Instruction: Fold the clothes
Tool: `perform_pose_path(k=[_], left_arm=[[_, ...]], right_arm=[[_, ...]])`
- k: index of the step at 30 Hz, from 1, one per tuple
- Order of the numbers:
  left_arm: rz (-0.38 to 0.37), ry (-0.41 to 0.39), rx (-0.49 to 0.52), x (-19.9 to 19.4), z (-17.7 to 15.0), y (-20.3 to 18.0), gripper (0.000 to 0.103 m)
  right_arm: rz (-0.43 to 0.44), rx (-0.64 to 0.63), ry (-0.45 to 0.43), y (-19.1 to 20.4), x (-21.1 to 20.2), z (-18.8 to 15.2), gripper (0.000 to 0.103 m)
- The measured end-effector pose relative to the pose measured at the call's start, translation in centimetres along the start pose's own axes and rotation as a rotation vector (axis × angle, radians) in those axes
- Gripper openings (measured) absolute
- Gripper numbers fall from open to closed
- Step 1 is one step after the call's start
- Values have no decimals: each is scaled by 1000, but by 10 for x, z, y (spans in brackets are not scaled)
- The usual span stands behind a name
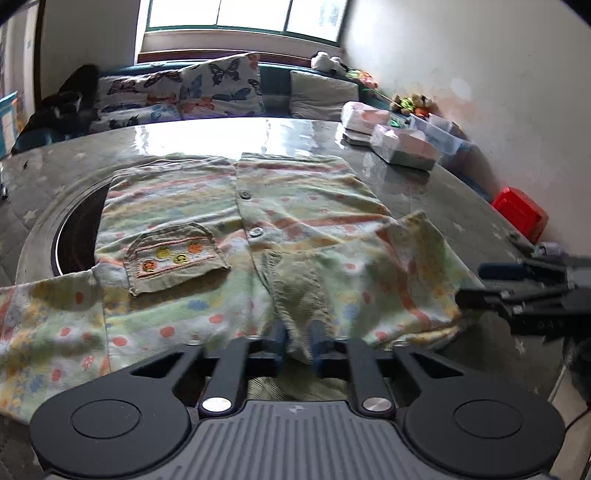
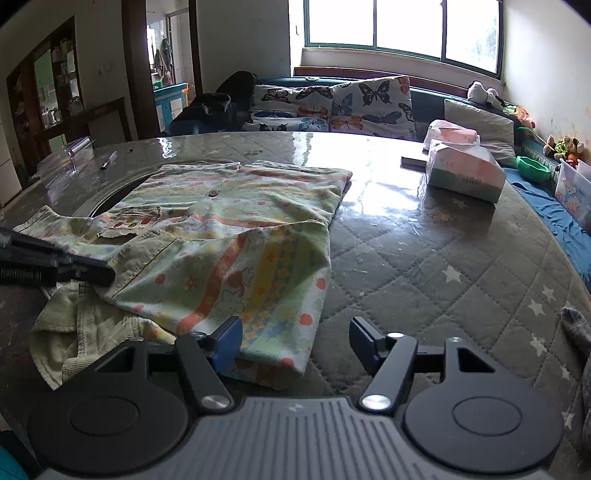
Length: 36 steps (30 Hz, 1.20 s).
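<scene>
The left gripper (image 1: 298, 345) is closed to a narrow gap on the corduroy collar (image 1: 301, 295) of the shirt (image 1: 229, 229), its blue pads pinching a fold of the ribbed green cloth at the near edge of the tabletop (image 1: 424, 206). The right gripper (image 2: 295, 341) stands wide open and holds nothing; its left pad sits just against the folded-over sleeve (image 2: 258, 280), while the right pad is over bare quilted cover. The shirt (pale green, with orange stripes, dots and cartoon prints) lies front up across the middle of the tabletop, buttoned down the centre, a chest pocket (image 1: 177, 258) with round embroidered faces on one side; part of it covers a dark round inset (image 1: 79, 229) in the surface. Its hem reaches toward the far edge. Near the far right edge sit tissue packs (image 2: 461, 170), one resting on a thin book. A pen (image 2: 108, 160) and a clear plastic box (image 2: 64, 158) lie at the far left edge. Beyond the table, butterfly-print cushions (image 2: 351, 107) line a bench under the window (image 2: 402, 26).
</scene>
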<state>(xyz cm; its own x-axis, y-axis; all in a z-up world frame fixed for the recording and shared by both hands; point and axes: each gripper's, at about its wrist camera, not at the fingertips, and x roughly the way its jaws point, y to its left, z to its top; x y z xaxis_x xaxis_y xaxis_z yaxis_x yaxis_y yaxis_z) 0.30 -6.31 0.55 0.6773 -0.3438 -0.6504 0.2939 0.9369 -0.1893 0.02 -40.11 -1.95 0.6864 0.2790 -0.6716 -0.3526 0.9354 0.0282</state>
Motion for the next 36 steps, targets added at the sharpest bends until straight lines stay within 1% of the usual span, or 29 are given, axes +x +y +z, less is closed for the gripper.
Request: perform_pose_path(k=[2,4,12,17,19,21,26,27,30,35,36], left_arm=[[-6,-3,-8,0,2,1,6],[-11,-6,-15,-1,4,1,5],[-33,-170,30,-38,48,-12,5],[-39,-229,64,-53,67,-19,5],[-22,-212,49,-52,62,-11,5],[-4,-194,34,-52,57,-4,5],[40,-151,-4,-50,45,15,6],[56,-128,-11,-46,39,20,6],[76,-96,-23,-39,27,27,6],[111,-42,-44,-29,7,39,8],[121,-39,-47,-28,5,41,9]], right_arm=[[2,-5,0,1,-1,-1,68],[4,-14,1,3,-2,-3,71],[20,-36,6,10,1,-8,73],[0,-42,7,10,0,-11,76],[-5,-41,10,7,-1,-12,79],[-10,-38,15,5,-2,-13,79],[24,-35,21,1,-8,-13,79],[34,-36,22,0,-9,-12,78],[57,-41,0,0,-13,-4,77],[72,-75,-47,7,-8,20,69],[75,-81,-52,9,-5,24,63]])
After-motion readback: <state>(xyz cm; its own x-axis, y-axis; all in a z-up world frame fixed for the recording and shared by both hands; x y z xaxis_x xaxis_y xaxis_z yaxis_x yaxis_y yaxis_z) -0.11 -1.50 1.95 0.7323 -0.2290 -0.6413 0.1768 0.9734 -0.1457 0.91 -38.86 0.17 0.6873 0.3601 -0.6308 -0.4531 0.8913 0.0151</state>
